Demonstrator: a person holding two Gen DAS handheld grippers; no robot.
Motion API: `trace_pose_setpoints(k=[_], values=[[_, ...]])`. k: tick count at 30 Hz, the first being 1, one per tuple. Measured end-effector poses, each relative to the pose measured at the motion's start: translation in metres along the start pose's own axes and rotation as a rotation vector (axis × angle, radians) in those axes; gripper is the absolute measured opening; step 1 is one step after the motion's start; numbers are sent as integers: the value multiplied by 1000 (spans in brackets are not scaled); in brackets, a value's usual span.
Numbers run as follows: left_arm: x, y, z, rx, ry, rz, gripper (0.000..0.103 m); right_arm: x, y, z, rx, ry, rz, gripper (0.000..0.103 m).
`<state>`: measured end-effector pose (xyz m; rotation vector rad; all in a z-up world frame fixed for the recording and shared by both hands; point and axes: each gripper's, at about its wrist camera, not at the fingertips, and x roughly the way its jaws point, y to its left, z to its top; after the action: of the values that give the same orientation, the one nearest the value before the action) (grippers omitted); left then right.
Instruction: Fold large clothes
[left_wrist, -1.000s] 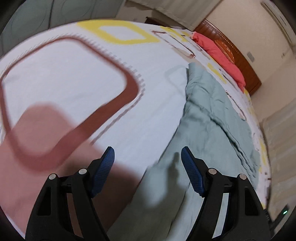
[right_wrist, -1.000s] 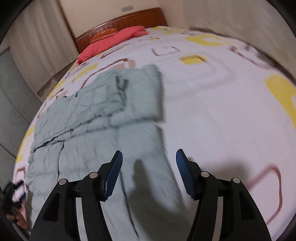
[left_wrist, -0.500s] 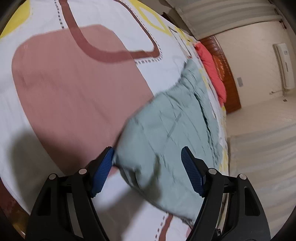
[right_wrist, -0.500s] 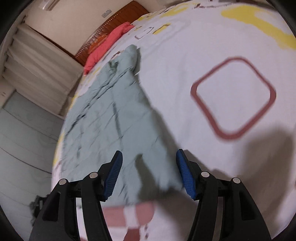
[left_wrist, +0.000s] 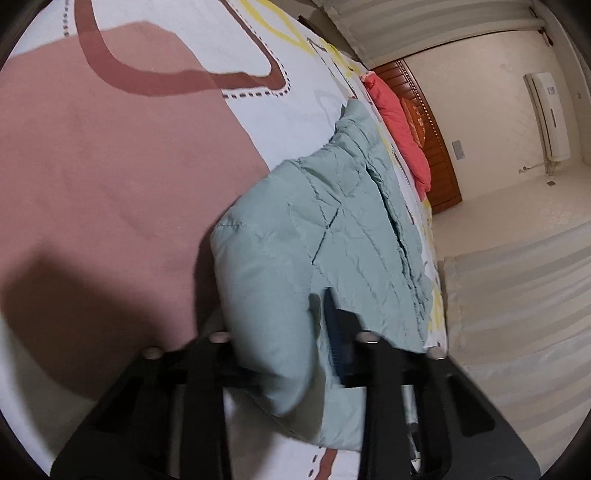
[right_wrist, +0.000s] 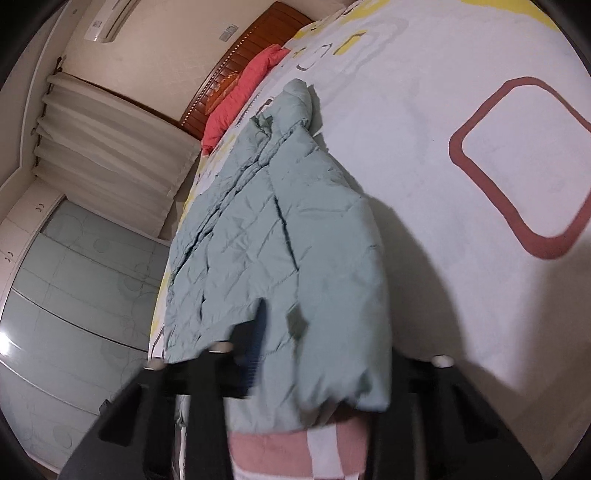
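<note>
One pale green padded jacket (left_wrist: 332, 229) (right_wrist: 280, 240) is lying on one bed (left_wrist: 110, 166) (right_wrist: 461, 92). Two hand-held grippers are showing, the left hand-held gripper (left_wrist: 280, 343) and the right hand-held gripper (right_wrist: 325, 343). One red pillow (left_wrist: 402, 125) (right_wrist: 243, 92) is resting by one wooden headboard (left_wrist: 436, 140) (right_wrist: 236, 55). One air conditioner (left_wrist: 546, 114) (right_wrist: 107, 18) is hanging on the wall.

We see the padded jacket (left_wrist: 332, 229) lying on the bed sheet (left_wrist: 110, 166), its near edge between our left gripper's (left_wrist: 277, 354) fingers; a pillow (left_wrist: 399, 122) lies beyond, against the headboard (left_wrist: 439, 147).
</note>
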<state>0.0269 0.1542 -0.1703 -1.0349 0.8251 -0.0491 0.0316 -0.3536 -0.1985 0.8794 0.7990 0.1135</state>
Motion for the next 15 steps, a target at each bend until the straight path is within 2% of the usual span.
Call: trace_pose_setpoints(k=[6, 15], values=[[-7, -13, 2, 56, -22, -24, 6, -8, 9, 3, -59, -44, -4, 5], [-46, -38, 4, 121, -73, -108, 5, -42, 40, -2, -168, -113, 32, 4]])
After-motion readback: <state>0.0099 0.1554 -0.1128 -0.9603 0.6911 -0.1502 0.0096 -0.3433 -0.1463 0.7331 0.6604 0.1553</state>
